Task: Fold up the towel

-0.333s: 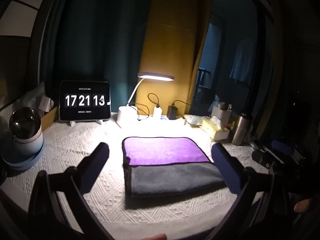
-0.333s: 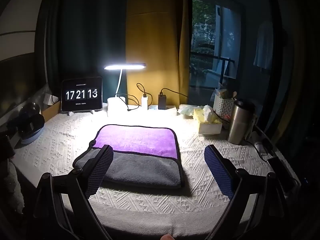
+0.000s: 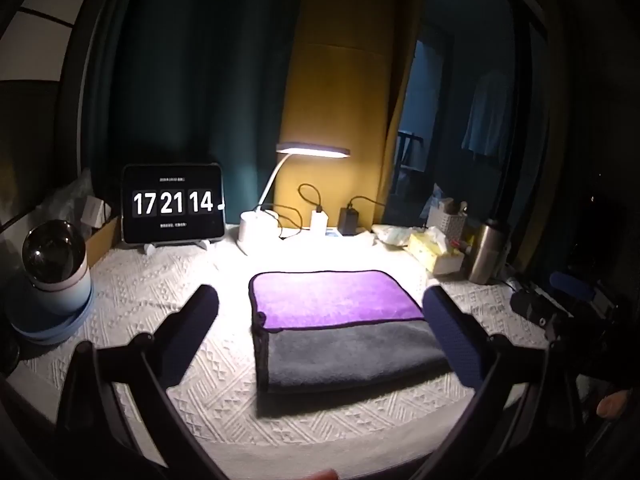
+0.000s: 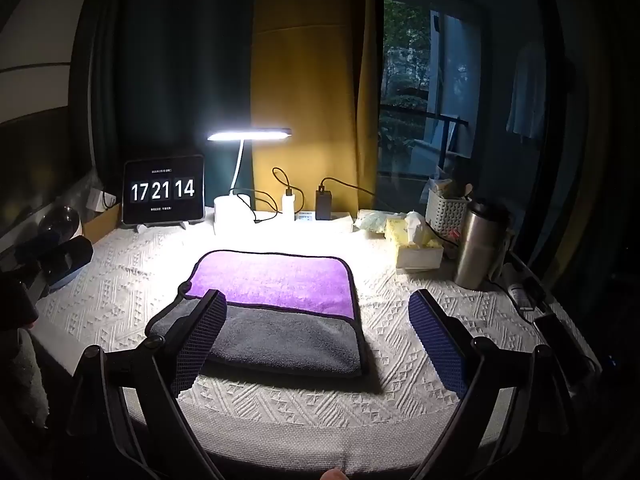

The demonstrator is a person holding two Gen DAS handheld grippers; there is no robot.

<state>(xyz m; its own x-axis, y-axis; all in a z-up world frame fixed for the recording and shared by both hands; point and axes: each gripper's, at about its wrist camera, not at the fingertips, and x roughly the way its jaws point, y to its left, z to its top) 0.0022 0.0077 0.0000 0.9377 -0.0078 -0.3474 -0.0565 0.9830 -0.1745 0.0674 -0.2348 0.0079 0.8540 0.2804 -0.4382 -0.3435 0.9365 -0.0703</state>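
A towel (image 3: 336, 320), purple on one face and grey on the other with a dark trim, lies flat in the middle of the table; its near grey part is folded over the purple. It also shows in the right wrist view (image 4: 276, 308). My left gripper (image 3: 320, 312) is open and empty, held above the table's near side with the towel between its fingers in view. My right gripper (image 4: 316, 316) is open and empty, its left finger (image 4: 200, 336) in front of the towel's near left corner.
A white textured cloth (image 4: 400, 288) covers the table. At the back stand a tablet clock (image 4: 163, 190), a lit desk lamp (image 4: 248, 136), chargers, a tissue box (image 4: 418, 246), a white basket (image 4: 444, 210) and a steel flask (image 4: 476, 244). A round device (image 3: 54, 264) sits at left.
The clock has gone from 13 to 14. Both grippers and the towel look unchanged.
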